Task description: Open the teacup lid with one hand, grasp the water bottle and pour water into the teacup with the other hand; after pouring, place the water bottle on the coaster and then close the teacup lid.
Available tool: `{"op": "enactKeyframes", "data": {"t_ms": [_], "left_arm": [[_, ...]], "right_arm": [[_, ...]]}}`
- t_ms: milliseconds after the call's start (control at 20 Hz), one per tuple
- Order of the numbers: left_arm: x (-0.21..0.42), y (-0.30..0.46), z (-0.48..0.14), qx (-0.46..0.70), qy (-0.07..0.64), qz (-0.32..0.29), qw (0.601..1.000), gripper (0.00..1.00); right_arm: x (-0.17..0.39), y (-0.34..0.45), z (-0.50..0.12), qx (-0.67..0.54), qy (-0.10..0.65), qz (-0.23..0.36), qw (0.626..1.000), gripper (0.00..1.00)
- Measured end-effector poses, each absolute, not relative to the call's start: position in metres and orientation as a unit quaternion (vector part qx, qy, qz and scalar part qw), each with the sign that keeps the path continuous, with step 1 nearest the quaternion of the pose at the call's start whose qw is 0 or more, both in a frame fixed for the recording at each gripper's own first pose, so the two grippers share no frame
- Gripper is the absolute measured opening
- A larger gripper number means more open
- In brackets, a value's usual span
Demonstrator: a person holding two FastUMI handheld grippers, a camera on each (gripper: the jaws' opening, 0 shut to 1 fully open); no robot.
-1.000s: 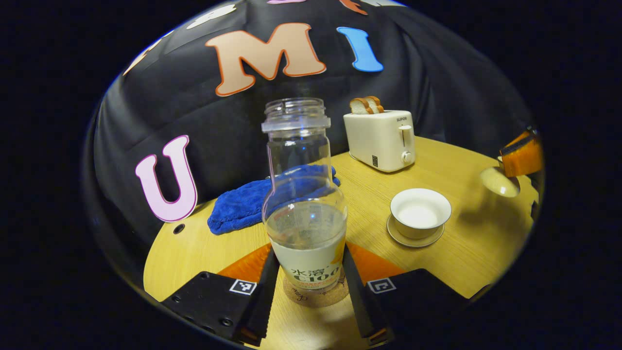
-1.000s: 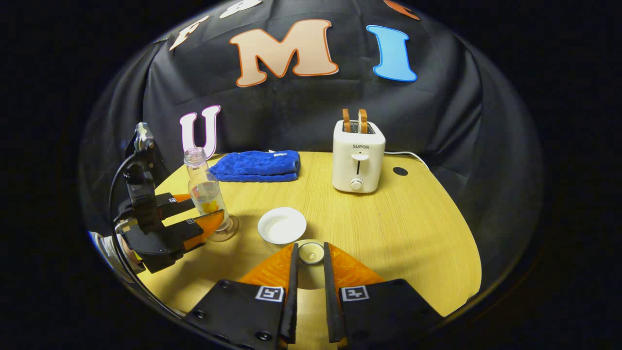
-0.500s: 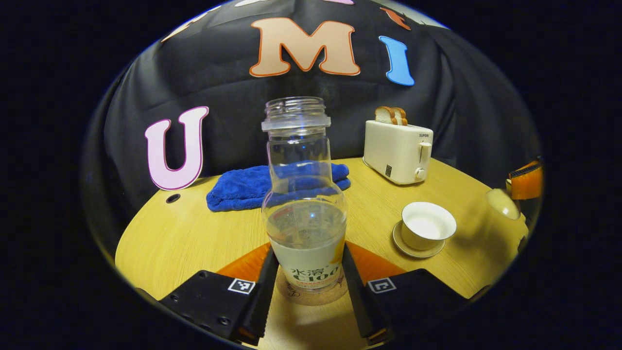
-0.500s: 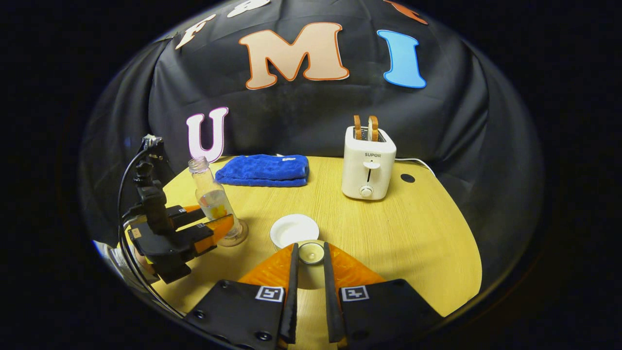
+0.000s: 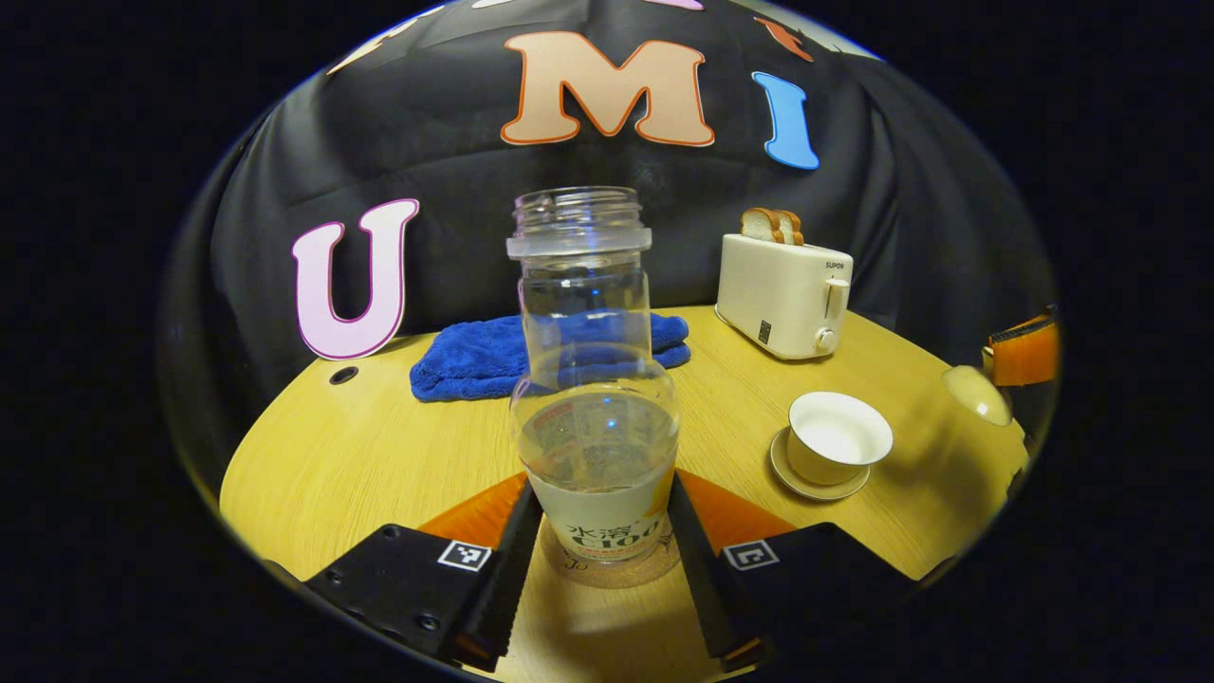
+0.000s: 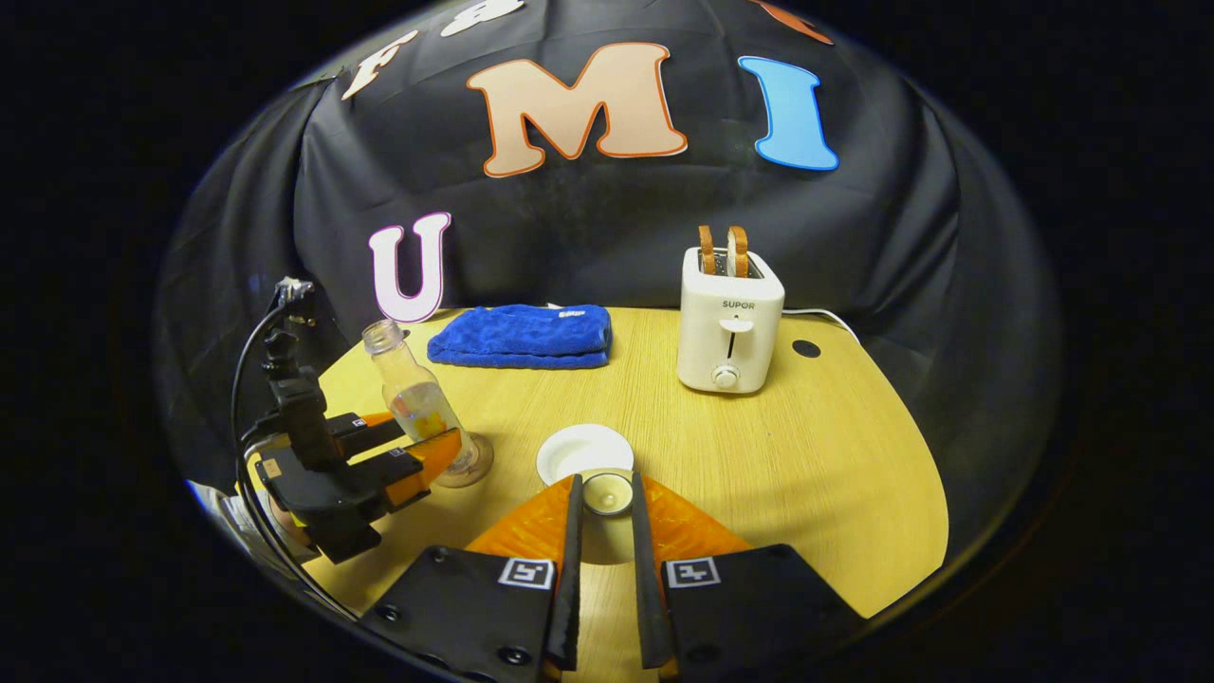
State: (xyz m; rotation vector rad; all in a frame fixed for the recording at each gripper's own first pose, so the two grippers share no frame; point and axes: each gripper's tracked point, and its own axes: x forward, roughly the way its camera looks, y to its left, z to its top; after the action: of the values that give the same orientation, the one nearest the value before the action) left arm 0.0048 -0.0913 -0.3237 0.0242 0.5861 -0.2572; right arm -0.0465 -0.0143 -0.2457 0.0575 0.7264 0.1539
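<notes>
A clear water bottle (image 5: 596,417), uncapped and part full, stands upright on a round cork coaster (image 5: 607,571). My left gripper (image 5: 604,489) is shut on its labelled lower part, one finger on each side. To the right, the white teacup (image 5: 839,444) sits uncovered on its saucer (image 5: 814,482). In the right gripper view my right gripper (image 6: 604,484) is shut on the knob of the teacup lid (image 6: 607,493), held just in front of the teacup (image 6: 583,451). Farther left there, the left gripper (image 6: 427,434) grips the bottle (image 6: 415,403). The lid (image 5: 975,394) hangs in the air right of the cup.
A white toaster (image 6: 728,318) with two bread slices stands at the back of the round wooden table (image 6: 806,474). A folded blue cloth (image 6: 522,335) lies at the back left. A cable hole (image 6: 804,348) is right of the toaster.
The left gripper has turned a little with the bottle held over the coaster. My right gripper has drifted slightly, so the teacup sits more directly ahead of the held lid.
</notes>
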Motion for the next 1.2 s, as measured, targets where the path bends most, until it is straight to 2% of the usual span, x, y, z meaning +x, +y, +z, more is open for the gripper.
{"op": "enactKeyframes", "data": {"t_ms": [50,150,250,350,450,500,600,800,850,900,1000,1050,1100,1200], "left_arm": [[0.003,-0.091,-0.324,0.011,0.288,-0.125,0.949,0.73],[0.003,-0.091,-0.321,0.014,0.284,-0.128,0.95,0.75],[0.0,-0.091,-0.318,0.017,0.282,-0.131,0.95,0.77],[-0.002,-0.091,-0.314,0.021,0.28,-0.131,0.951,0.83],[-0.006,-0.088,-0.307,0.025,0.276,-0.128,0.952,0.95],[-0.008,-0.089,-0.302,0.024,0.272,-0.128,0.953,0.99],[-0.012,-0.086,-0.291,0.03,0.265,-0.129,0.955,0.99],[-0.024,-0.073,-0.268,0.043,0.25,-0.122,0.96,0.98],[-0.028,-0.07,-0.263,0.043,0.248,-0.118,0.961,0.98],[-0.03,-0.067,-0.259,0.043,0.247,-0.114,0.961,0.98],[-0.034,-0.059,-0.251,0.043,0.244,-0.104,0.963,0.94],[-0.038,-0.055,-0.246,0.044,0.243,-0.099,0.964,0.97],[-0.039,-0.051,-0.242,0.045,0.24,-0.093,0.965,0.94],[-0.041,-0.042,-0.234,0.049,0.235,-0.084,0.967,0.97]], "right_arm": [[-0.045,-0.013,-0.246,0.029,0.354,0.077,0.932,0.26],[-0.043,-0.011,-0.247,0.03,0.354,0.08,0.931,0.28],[-0.037,-0.008,-0.249,0.034,0.352,0.081,0.932,0.26],[-0.033,-0.005,-0.249,0.035,0.348,0.083,0.933,0.26],[-0.024,-0.004,-0.25,0.022,0.339,0.086,0.937,0.28],[-0.02,-0.001,-0.25,0.016,0.332,0.091,0.939,0.26],[-0.013,0.006,-0.252,0.013,0.325,0.098,0.94,0.31],[0.005,0.015,-0.265,0.012,0.321,0.103,0.941,0.26],[0.01,0.017,-0.269,0.012,0.321,0.104,0.941,0.31],[0.013,0.018,-0.273,0.013,0.321,0.104,0.941,0.31],[0.02,0.021,-0.283,0.012,0.324,0.104,0.94,0.27],[0.023,0.021,-0.287,0.009,0.325,0.104,0.94,0.26],[0.025,0.021,-0.293,0.005,0.327,0.104,0.939,0.26],[0.028,0.023,-0.303,-0.009,0.33,0.108,0.938,0.29]]}}
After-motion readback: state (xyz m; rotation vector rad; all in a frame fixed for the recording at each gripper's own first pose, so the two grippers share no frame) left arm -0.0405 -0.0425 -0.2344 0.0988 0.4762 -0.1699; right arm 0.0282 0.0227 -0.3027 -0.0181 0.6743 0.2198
